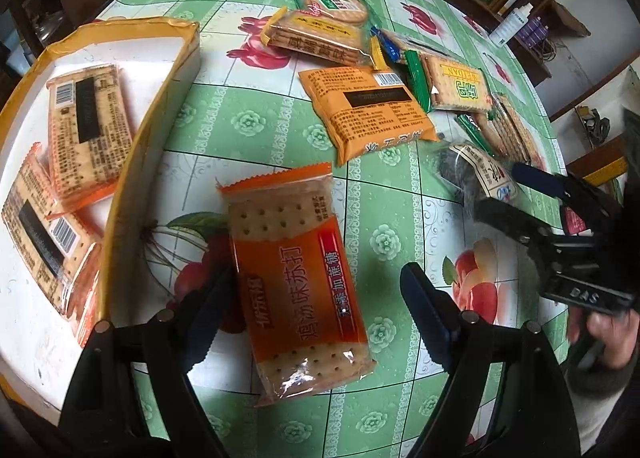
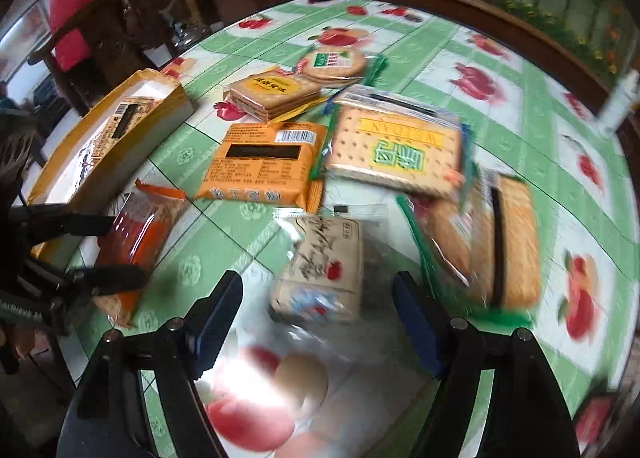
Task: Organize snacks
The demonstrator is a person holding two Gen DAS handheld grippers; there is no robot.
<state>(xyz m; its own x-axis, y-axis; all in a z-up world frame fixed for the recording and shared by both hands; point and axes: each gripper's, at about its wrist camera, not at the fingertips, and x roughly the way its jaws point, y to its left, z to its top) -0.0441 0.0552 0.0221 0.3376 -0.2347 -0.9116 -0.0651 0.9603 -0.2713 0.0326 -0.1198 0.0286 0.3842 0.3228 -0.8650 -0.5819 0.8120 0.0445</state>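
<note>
Left wrist view: left gripper (image 1: pixel 308 312) is held apart astride the glossy orange cracker packet (image 1: pixel 298 282) on the tablecloth (image 1: pixel 248 125); two flat packets are seen inside the white box (image 1: pixel 160 97). Right wrist view, blurred: right gripper (image 2: pixel 318 314) is held apart around a crinkly clear packet (image 2: pixel 320 270); pad contact cannot be told.

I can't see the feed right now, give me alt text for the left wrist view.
The left gripper straddles an orange cracker pack lying on the fruit-print tablecloth, jaws open, pads not pressing it. To the left, a yellow-rimmed box holds two similar packs; beyond lies a loose pile of other snack packs. The right gripper reaches in at right.
</note>
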